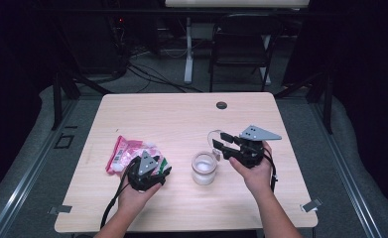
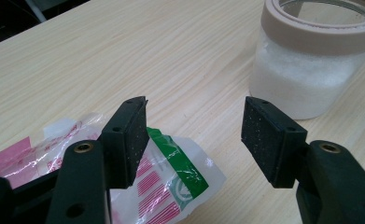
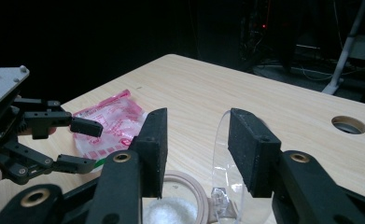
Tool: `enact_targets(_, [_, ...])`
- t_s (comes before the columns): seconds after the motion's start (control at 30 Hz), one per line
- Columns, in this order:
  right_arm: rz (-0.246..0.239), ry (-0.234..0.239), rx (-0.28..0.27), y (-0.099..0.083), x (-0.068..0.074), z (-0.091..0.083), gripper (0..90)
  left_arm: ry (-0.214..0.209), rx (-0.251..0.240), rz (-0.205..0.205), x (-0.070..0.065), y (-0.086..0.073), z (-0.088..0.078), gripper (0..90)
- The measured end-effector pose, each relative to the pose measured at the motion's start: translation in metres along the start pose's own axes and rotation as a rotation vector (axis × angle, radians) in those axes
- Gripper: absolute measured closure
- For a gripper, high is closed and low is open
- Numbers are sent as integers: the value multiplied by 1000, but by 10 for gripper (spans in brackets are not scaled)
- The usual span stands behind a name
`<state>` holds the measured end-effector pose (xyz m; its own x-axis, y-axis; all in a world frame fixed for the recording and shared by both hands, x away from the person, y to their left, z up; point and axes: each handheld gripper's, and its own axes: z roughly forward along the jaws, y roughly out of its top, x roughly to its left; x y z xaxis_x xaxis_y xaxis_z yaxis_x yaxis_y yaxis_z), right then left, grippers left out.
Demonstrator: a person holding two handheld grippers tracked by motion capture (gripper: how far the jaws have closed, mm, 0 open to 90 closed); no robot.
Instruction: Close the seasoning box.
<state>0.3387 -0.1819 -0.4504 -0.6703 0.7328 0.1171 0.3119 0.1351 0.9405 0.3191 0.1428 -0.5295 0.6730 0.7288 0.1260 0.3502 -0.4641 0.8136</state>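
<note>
A clear jar (image 1: 204, 171) with a beige rim and white grains inside stands on the table's near middle; it also shows in the left gripper view (image 2: 311, 79) and the right gripper view (image 3: 180, 205). Its clear hinged lid (image 1: 212, 136) (image 3: 220, 163) stands raised. My right gripper (image 1: 219, 140) (image 3: 198, 116) is open around that lid, which sits close to one pad without being pinched. A pink, white and green plastic bag (image 1: 127, 151) (image 2: 171, 177) (image 3: 112, 126) lies to the left. My left gripper (image 1: 161, 167) (image 2: 195, 105) (image 3: 90, 145) hovers open over the bag's green corner, with nothing between its pads.
The wooden table (image 1: 181, 114) has a round cable hole (image 1: 222, 105) (image 3: 349, 124) near its far edge. A folding chair (image 1: 241, 44) and a desk leg stand beyond the table. Dark floor and cables surround it.
</note>
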Motion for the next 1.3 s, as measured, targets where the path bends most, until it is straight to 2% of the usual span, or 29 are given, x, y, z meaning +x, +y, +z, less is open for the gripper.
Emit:
enact_targets(0.23, [-7,-26,-14,4,-3,-7,585,3,-8,0,-1,0,0,409])
enact_targets(0.53, [31,-75,-31,3,-18,-15,628,2,-5,1,0,0,-1,409])
enact_targets(0.77, [53,-105,-12,-2,-28,-15,659,0,-3,4,0,0,-1,413])
enact_targets(0.93, [61,-133,-8,-6,-32,-15,730,-3,-4,5,-1,0,0,440])
enact_targets(1.07, [76,-143,10,-10,-36,-13,779,-2,-13,6,-1,1,-1,447])
enact_targets(1.3, [85,-141,29,-14,-39,-9,786,-4,-25,3,-1,1,-3,460])
